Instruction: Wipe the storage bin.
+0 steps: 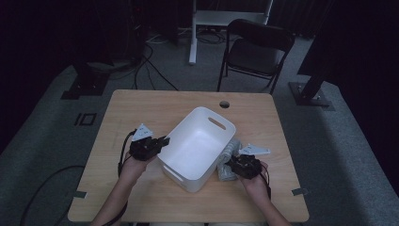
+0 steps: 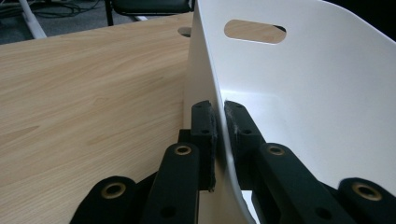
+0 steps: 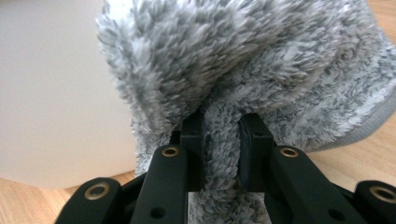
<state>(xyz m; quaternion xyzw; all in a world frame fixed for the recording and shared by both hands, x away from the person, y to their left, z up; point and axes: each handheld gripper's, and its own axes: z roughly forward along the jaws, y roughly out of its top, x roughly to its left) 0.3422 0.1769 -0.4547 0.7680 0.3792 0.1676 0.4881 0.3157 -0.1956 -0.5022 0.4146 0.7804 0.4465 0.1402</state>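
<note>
The fluffy grey microfibre towel [image 1: 229, 159] is lying bunched on the light wooden table [image 1: 141, 108], toward its right edge and pressing against the right wall of the white plastic bin [image 1: 200, 147], which is sitting mid-table. The right gripper [image 1: 234, 164] is pinching a fold of the towel [image 3: 261, 70]. The left gripper [image 1: 163, 141] is clamping the bin's [image 2: 299, 93] left wall. The table's far half is lying bare; a black folding chair [image 1: 256, 49] is standing beyond the far edge.

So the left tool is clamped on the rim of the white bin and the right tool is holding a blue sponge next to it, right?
Not quite. The right tool is clamped on a fluffy grey towel, not a blue sponge, as the right gripper view shows. The left tool does grip the white bin wall.
</note>
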